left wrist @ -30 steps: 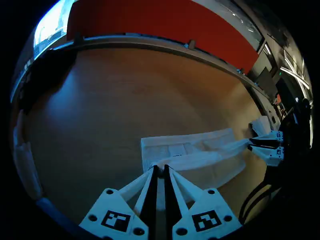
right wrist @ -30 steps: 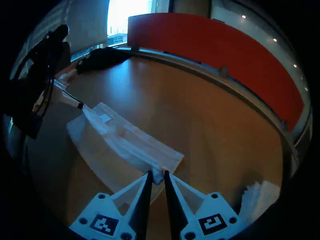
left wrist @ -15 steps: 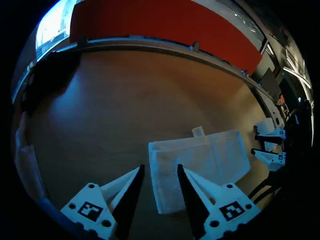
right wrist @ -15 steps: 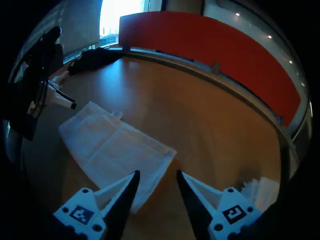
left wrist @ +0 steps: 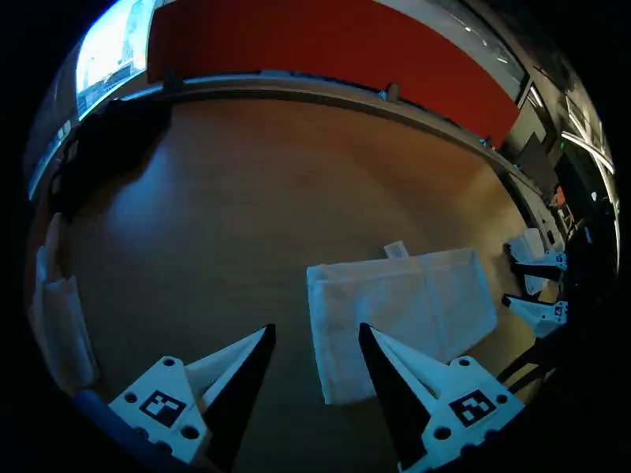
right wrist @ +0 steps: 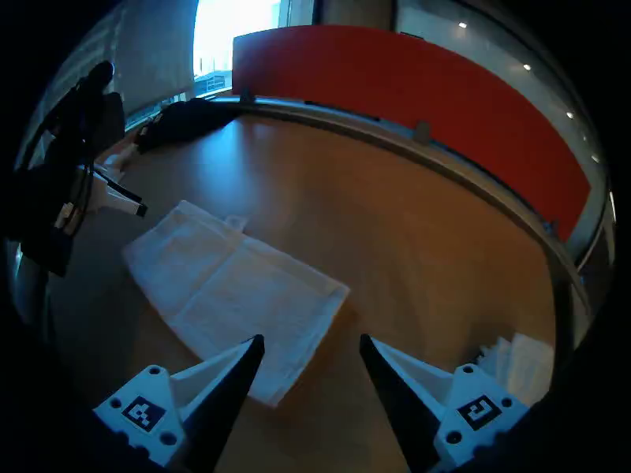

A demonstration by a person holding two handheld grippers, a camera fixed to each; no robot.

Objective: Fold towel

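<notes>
In the left gripper view we see our left gripper (left wrist: 313,331) spread wide and empty, the folded towel (left wrist: 402,315) flat on the table (left wrist: 237,205) at its right fingertip, the right gripper (left wrist: 505,284) parted past the towel's far end, and a cloth pile (left wrist: 59,331) well left of the towel. In the right gripper view the right gripper's jaws gape just short of the towel's near corner; a second ago both grippers pinched the towel.
</notes>
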